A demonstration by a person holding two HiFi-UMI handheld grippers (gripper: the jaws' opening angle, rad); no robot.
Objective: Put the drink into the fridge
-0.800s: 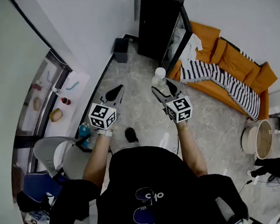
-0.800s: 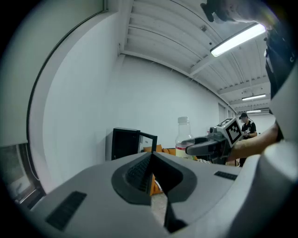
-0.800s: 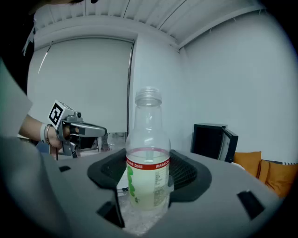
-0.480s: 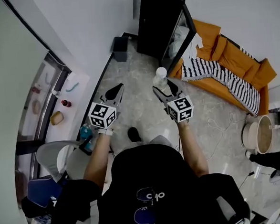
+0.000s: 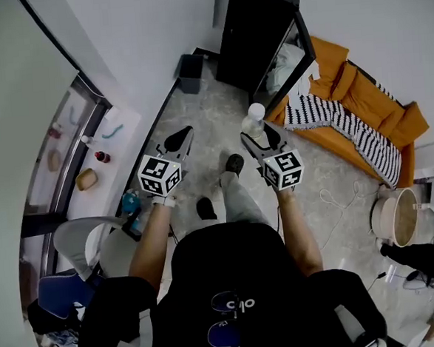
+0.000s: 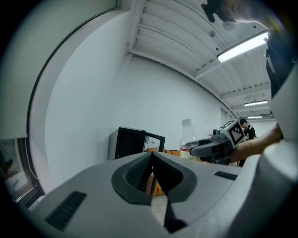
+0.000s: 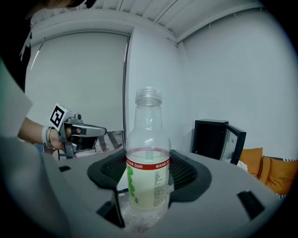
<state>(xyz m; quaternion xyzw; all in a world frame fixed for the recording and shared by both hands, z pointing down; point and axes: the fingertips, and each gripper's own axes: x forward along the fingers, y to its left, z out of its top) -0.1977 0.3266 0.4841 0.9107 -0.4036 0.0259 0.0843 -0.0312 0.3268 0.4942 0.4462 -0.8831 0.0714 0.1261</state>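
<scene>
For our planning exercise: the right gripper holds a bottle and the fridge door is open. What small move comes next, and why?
Probably carry the bottle forward toward the fridge: the right gripper grips it upright, the door is open, but floor lies between.

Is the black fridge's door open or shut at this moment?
Open. In the head view the door stands swung away from the black fridge, toward the orange sofa.
</scene>
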